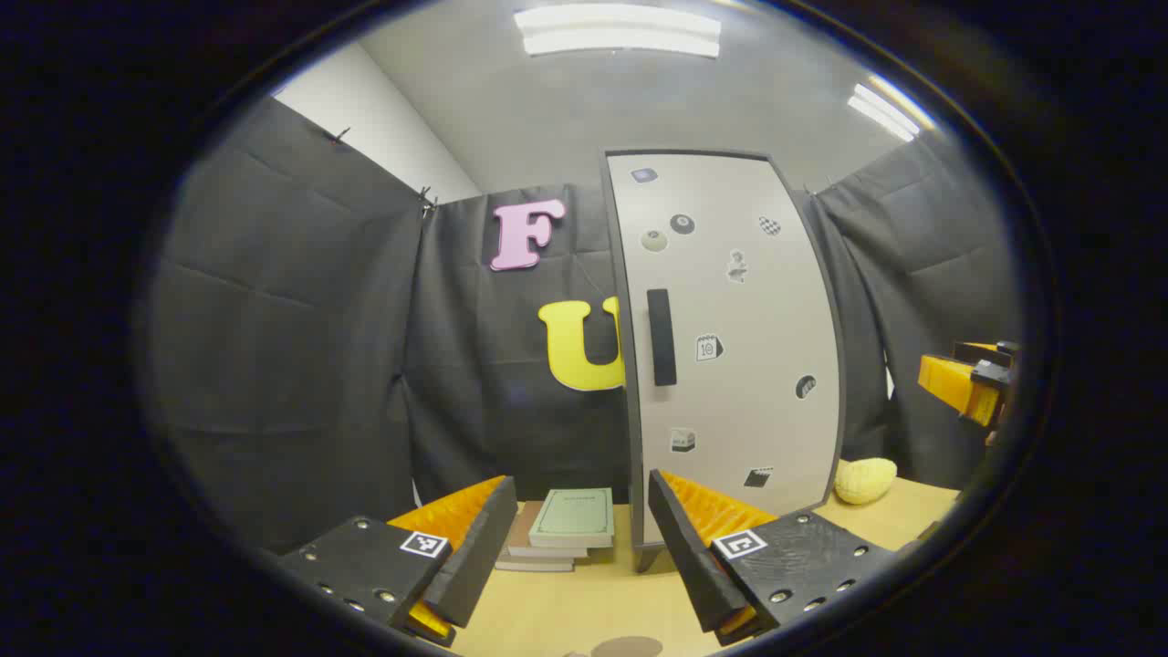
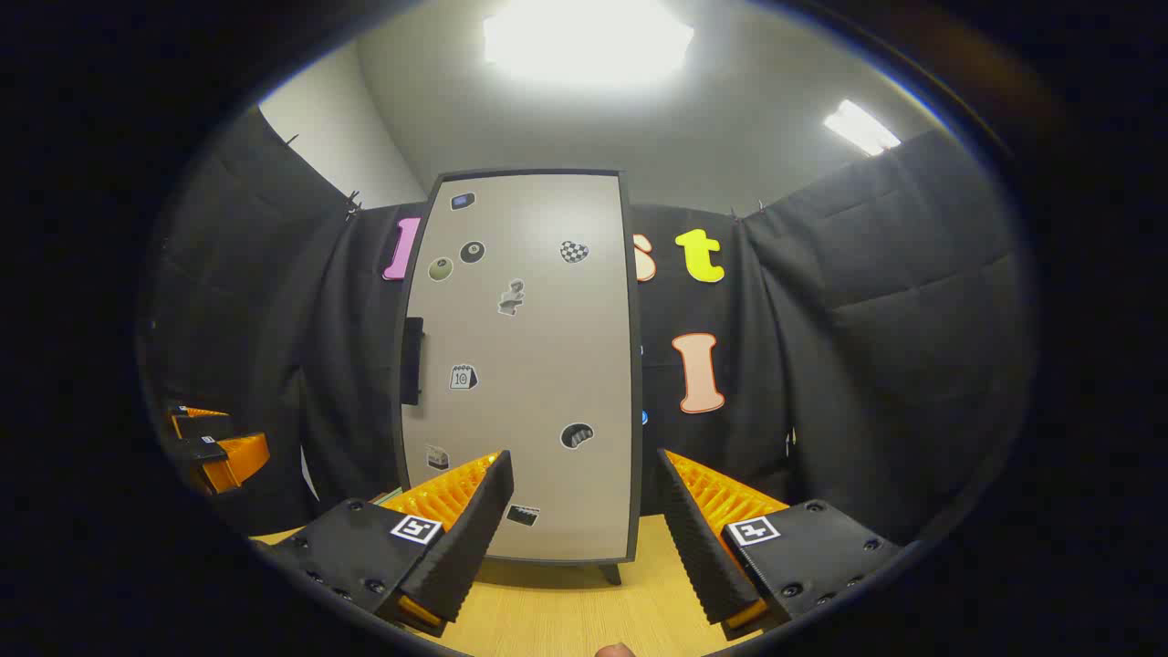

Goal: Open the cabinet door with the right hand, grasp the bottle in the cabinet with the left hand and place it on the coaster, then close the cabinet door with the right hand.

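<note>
Nothing of the task looks done yet: the tall pale grey cabinet door with a dark frame (image 2: 520, 365) stands shut, dotted with small stickers, on a light wooden table (image 2: 566, 611) inside a booth of black cloth. Its dark vertical handle (image 1: 662, 338) sits near the door's left edge, seen clearly in the left gripper view and as a thin strip in the right gripper view. The right gripper (image 2: 584, 520) is held in front of the lower part of the door with its jaws spread wide and nothing between them; it is apart from the door and well off to the side of the handle. The left gripper (image 1: 579, 538) is likewise spread and empty, low over the table just left of the cabinet. Behind it lies a small stack of books with a pale green cover on top (image 1: 561, 529). A lumpy pale yellow object (image 1: 865, 480) rests on the table to the cabinet's right. The bottle is presumably behind the closed door and cannot be seen. A brown rounded shape at the table's near edge (image 1: 628, 647) may be the coaster, though too little shows to be sure. Opening, fetching, placing and closing all remain.
</note>
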Demonstrator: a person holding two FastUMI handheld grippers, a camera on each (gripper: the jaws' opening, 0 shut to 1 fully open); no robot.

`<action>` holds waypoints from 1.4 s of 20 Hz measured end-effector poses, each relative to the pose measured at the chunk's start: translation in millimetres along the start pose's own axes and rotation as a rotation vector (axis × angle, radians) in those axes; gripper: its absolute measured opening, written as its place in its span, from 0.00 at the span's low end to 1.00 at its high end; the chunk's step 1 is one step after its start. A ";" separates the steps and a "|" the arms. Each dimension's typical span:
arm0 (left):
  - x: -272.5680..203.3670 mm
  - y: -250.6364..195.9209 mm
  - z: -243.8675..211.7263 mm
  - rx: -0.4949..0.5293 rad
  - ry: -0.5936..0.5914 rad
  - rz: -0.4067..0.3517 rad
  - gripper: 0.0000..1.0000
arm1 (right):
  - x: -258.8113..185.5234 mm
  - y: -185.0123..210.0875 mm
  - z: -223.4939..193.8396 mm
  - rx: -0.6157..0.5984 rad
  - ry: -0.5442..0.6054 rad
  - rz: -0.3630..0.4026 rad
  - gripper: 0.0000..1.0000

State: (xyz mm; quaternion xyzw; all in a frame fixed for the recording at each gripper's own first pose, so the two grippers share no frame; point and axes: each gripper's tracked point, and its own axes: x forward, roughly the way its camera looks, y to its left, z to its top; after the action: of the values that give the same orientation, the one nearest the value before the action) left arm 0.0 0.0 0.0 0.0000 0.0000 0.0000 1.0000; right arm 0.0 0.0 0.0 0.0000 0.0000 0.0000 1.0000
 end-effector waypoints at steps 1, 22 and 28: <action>-0.1 -0.6 -0.3 0.003 -0.002 -0.001 0.87 | 1.1 -0.2 -1.0 0.003 0.001 0.001 0.98; 4.0 11.2 5.5 0.007 -0.014 0.025 0.89 | 11.2 14.1 0.9 0.007 0.014 0.035 0.98; -2.2 26.5 3.6 0.012 -0.012 0.055 0.89 | 19.8 28.4 4.9 0.018 0.029 0.070 0.97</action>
State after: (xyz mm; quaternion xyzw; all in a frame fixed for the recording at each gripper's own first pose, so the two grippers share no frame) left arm -2.2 26.5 3.6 0.0058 -0.0060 0.0275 0.9996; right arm 19.8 28.4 4.9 0.0088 0.0147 0.0352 0.9992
